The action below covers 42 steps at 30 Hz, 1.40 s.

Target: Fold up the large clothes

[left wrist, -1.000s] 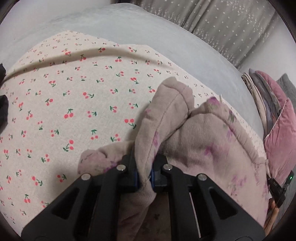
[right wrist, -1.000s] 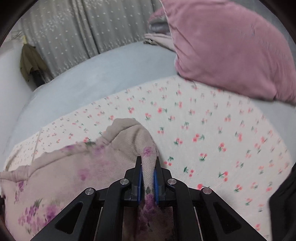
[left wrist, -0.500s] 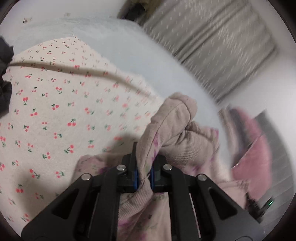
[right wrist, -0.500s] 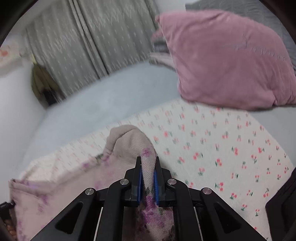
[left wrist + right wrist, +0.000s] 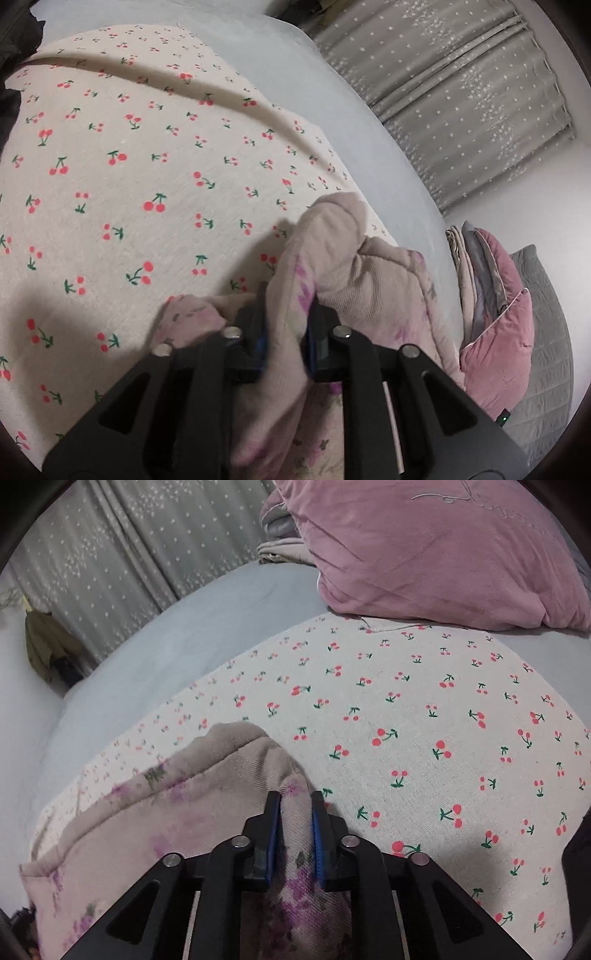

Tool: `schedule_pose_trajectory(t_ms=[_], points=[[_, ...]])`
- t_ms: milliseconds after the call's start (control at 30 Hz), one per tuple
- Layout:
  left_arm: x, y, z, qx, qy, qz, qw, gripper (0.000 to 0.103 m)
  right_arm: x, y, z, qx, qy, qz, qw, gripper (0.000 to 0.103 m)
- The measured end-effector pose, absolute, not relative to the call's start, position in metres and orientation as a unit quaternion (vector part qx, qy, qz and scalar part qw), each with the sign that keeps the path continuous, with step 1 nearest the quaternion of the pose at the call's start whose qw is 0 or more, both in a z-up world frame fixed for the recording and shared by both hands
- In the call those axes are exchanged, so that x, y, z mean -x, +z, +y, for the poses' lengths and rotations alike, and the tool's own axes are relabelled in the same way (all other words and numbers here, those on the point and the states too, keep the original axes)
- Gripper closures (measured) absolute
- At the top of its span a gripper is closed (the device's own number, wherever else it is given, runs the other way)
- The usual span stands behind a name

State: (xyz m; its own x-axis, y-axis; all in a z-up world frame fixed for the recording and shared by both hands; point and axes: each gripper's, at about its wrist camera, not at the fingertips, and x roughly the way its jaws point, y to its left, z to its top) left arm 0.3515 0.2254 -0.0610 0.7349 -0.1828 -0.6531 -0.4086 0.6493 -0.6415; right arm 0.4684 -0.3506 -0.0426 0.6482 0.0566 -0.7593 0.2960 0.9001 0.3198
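A padded beige garment with purple flowers lies bunched on a cherry-print sheet. A thick fold of it runs up between the fingers of my left gripper, whose jaws are opening; the cloth still fills the gap and touches both pads. In the right wrist view the same garment spreads to the left on the sheet. My right gripper has another fold of it between its blue pads. Its jaws are opening too, with the cloth still filling the gap.
A pink velvet pillow rests at the sheet's far edge, beside stacked folded bedding. Grey-blue bed cover surrounds the sheet. Grey star-print curtains hang behind. Dark cloth sits at the sheet's left corner.
Both grippers' jaws have widened around the folds they clamped tightly before. The left view has swung and rolled, then steadied. The right view tipped up, then came back down toward the sheet.
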Motion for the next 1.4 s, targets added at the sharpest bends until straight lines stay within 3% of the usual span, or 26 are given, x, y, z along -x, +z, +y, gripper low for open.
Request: schedule_pose_trajectory(t_ms=[33, 67, 133, 300, 533, 733, 1067, 1400], points=[[-0.349, -0.059, 0.230, 0.422, 0.067, 0.355, 0.832, 0.071, -0.467, -0.043, -0.353, -0.222, -0.061, 0.413, 0.881, 0.075], [-0.345, -0.056, 0.234, 0.432, 0.059, 0.353, 0.828, 0.069, -0.468, -0.043, -0.355, -0.228, -0.059, 0.417, 0.878, 0.072], [-0.335, -0.050, 0.243, 0.443, 0.041, 0.350, 0.824, 0.060, -0.462, -0.037, -0.363, -0.237, -0.056, 0.434, 0.868, 0.053], [-0.291, -0.003, 0.248, 0.379, 0.044, 0.332, 0.862, 0.052, -0.388, 0.006, -0.385, -0.288, -0.045, 0.358, 0.887, 0.037], [-0.246, 0.034, 0.178, 0.231, 0.025, 0.365, 0.901, 0.049, -0.301, 0.016, -0.350, -0.223, 0.004, 0.401, 0.889, 0.037], [-0.225, -0.003, 0.161, 0.167, 0.095, 0.407, 0.893, 0.048, -0.247, 0.009, -0.307, -0.159, 0.021, 0.391, 0.906, 0.037], [-0.225, -0.052, 0.181, 0.211, 0.097, 0.436, 0.870, 0.046, -0.257, -0.021, -0.294, -0.108, 0.007, 0.407, 0.907, 0.037], [-0.221, -0.051, 0.180, 0.217, 0.098, 0.435, 0.868, 0.044, -0.275, -0.041, -0.298, -0.096, 0.011, 0.423, 0.901, 0.037]])
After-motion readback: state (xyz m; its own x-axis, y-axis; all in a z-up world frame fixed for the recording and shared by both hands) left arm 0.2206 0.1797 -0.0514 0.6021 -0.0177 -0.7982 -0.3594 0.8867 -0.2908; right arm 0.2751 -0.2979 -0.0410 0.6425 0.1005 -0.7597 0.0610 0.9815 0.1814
